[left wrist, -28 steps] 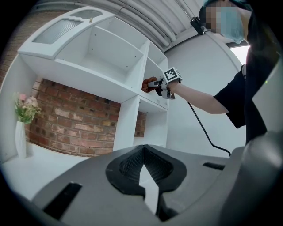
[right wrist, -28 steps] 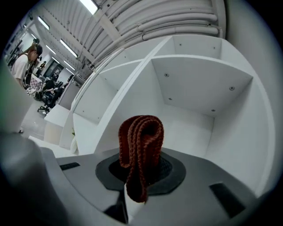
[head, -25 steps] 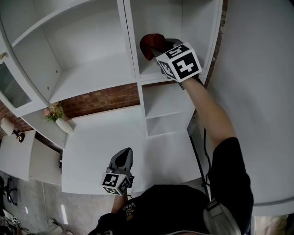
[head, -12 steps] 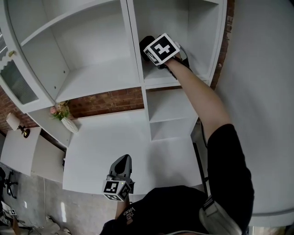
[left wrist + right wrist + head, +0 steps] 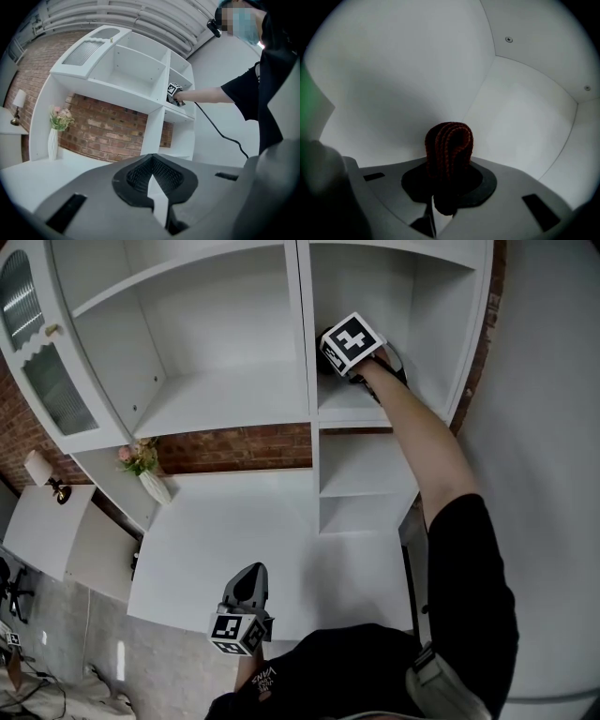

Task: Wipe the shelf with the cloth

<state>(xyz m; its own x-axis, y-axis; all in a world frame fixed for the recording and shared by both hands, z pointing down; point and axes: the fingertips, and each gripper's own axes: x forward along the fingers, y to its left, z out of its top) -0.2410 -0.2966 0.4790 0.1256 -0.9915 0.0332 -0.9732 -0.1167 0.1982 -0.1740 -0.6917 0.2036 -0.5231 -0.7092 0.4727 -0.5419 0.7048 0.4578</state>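
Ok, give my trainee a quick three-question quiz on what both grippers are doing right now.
1. Multiple choice: what is the right gripper shut on? A) a sponge B) a dark red cloth C) a brush
2. True or false: the left gripper has its fingers wide apart.
3. Fill in: the right gripper reaches into the white shelf unit's narrow ____-hand column.
Key: 1 B; 2 false, they are together with nothing between them; 3 right.
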